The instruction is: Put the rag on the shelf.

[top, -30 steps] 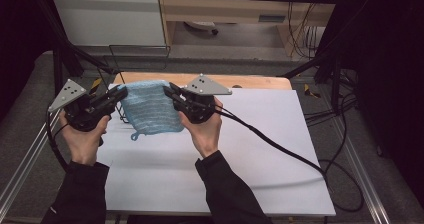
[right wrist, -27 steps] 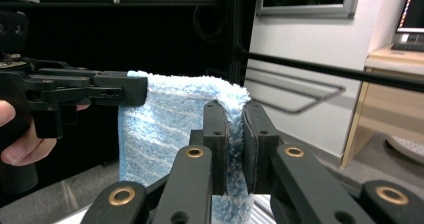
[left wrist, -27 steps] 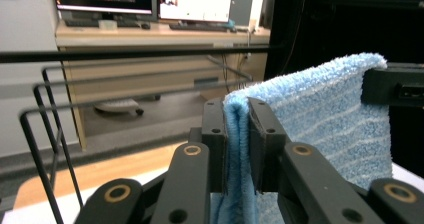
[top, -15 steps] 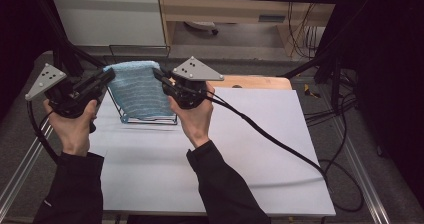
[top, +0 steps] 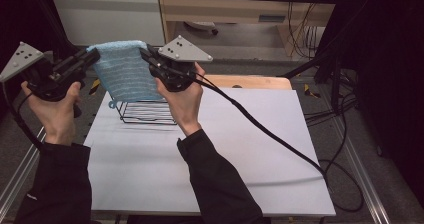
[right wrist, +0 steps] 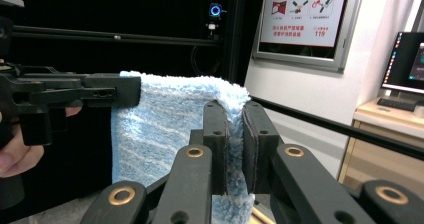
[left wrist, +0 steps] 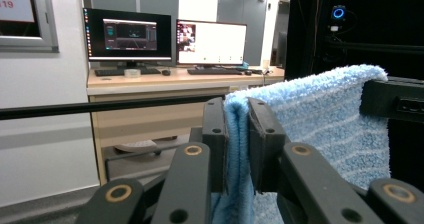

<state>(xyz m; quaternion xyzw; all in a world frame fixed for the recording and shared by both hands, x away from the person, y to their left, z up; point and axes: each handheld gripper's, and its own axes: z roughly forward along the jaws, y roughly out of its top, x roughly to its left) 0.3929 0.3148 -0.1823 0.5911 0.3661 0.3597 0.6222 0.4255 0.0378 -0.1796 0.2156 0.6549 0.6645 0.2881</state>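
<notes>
A light blue striped towel [top: 124,73] hangs folded in the air between my two grippers, above the far left of the table. My left gripper [top: 93,57] is shut on its left top corner; the left gripper view has the towel [left wrist: 320,119] pinched between the black pads [left wrist: 216,144]. At the right top corner my right gripper [top: 146,54] is shut on the cloth too, and the right gripper view has the towel [right wrist: 165,129] squeezed between its pads [right wrist: 255,144], with the left gripper [right wrist: 131,91] clamped on the far corner.
A black wire rack [top: 145,113] stands on the white table [top: 240,149] right under the towel. A wooden board [top: 250,81] lies at the table's far edge. A thick cable [top: 270,134] trails from my right gripper across the table to the right.
Both hands have lifted the towel up off the wire rack and toward the far side. The towel now hangs free and the rack below it is uncovered.
</notes>
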